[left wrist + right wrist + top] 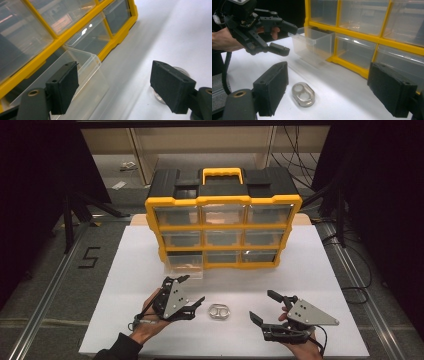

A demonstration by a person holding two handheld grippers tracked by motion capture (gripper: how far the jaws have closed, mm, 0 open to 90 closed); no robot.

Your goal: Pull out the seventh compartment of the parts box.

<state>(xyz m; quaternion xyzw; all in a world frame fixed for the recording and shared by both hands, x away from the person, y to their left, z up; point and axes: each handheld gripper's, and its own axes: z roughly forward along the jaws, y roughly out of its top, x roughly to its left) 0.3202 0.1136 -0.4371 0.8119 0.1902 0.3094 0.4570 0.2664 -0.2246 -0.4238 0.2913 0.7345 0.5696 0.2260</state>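
Observation:
A small clear oval piece (219,312) with two round hollows lies flat on the white tabletop (325,285) between my two grippers. Behind it stands a yellow and black drawer organizer (223,226); its bottom-left clear drawer (184,265) is pulled out. My left gripper (194,288) is open just in front of that drawer, with nothing between its jaws. In the left gripper view the drawer (85,62) lies ahead and the oval piece (157,97) peeks from behind one jaw. My right gripper (261,304) is open and holds nothing. In the right gripper view the piece (303,95) lies just ahead.
The organizer has a yellow carry handle (222,172) on top and rows of shut clear drawers (362,17). Black stands and cables sit on the floor at both sides. Bare white tabletop stretches left and right of the organizer.

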